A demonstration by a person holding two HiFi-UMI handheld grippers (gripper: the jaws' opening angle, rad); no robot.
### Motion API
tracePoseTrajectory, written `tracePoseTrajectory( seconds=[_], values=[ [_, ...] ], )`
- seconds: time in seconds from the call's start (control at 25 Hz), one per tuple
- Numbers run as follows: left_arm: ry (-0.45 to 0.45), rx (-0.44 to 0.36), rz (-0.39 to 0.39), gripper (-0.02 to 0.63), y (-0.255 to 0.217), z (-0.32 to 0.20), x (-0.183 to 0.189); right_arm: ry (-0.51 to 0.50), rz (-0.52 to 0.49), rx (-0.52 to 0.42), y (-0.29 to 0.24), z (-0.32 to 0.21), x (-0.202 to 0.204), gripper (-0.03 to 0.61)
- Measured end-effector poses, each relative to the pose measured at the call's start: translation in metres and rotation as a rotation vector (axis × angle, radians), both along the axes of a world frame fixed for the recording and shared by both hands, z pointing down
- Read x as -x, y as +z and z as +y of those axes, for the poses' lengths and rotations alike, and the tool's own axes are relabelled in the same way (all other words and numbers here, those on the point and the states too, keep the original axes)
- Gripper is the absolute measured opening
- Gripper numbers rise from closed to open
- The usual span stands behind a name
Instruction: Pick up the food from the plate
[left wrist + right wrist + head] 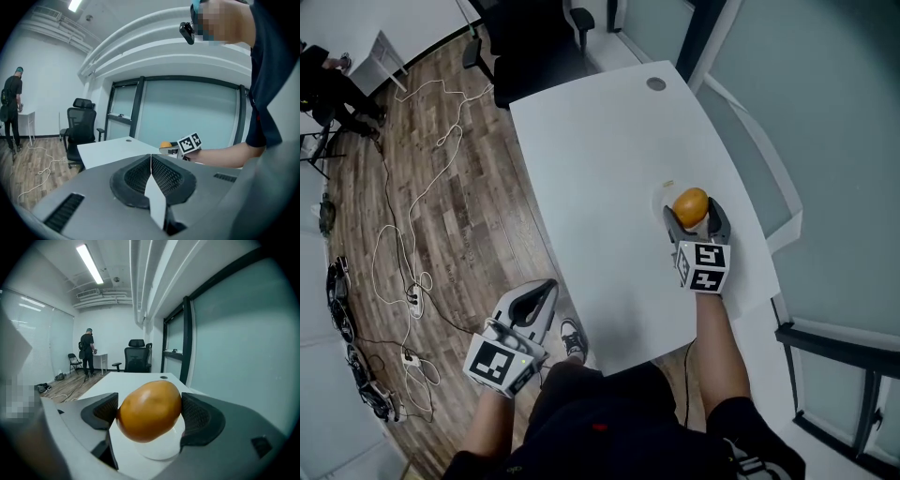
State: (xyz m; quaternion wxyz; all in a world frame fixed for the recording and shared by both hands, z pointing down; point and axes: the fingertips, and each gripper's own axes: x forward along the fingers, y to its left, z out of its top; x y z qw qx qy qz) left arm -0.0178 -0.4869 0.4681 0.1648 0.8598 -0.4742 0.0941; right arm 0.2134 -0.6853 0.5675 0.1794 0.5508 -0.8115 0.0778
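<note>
An orange-brown, egg-shaped piece of food [691,206] sits between the jaws of my right gripper [694,219], which is shut on it near the table's right edge. In the right gripper view the food [150,417] hangs just above a small white plate [159,448], both pads pressing its sides. The plate [664,197] shows only as a pale rim beside the food in the head view. My left gripper [534,305] is off the table's near-left edge, over the floor, jaws shut with nothing in them [151,169].
The white table [609,187] has a round cable grommet [656,84] at its far end. A black office chair [534,42] stands beyond it. Cables [412,244] trail over the wooden floor at left. A glass wall runs along the right. A person [87,352] stands far back.
</note>
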Motion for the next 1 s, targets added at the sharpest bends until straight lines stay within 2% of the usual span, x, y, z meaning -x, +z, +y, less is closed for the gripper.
tracePoseTrajectory(
  seconds=[0.28,0.6,0.8,1.0],
  values=[
    [0.045,-0.085,0.007,0.023,-0.04,0.016,0.005,-0.044,-0.037,-0.146,-0.105,0.079,0.023,0.407],
    [0.099,-0.228,0.021,0.023,-0.102,0.028,0.006,-0.055,-0.076,-0.276,-0.203,0.17,0.034,0.407],
    [0.145,-0.284,0.026,0.023,-0.129,0.044,-0.008,-0.064,-0.081,-0.346,-0.247,0.217,0.036,0.407],
    [0.178,-0.314,0.028,0.023,-0.141,0.051,-0.02,-0.067,-0.072,-0.383,-0.263,0.239,0.033,0.407]
  ],
)
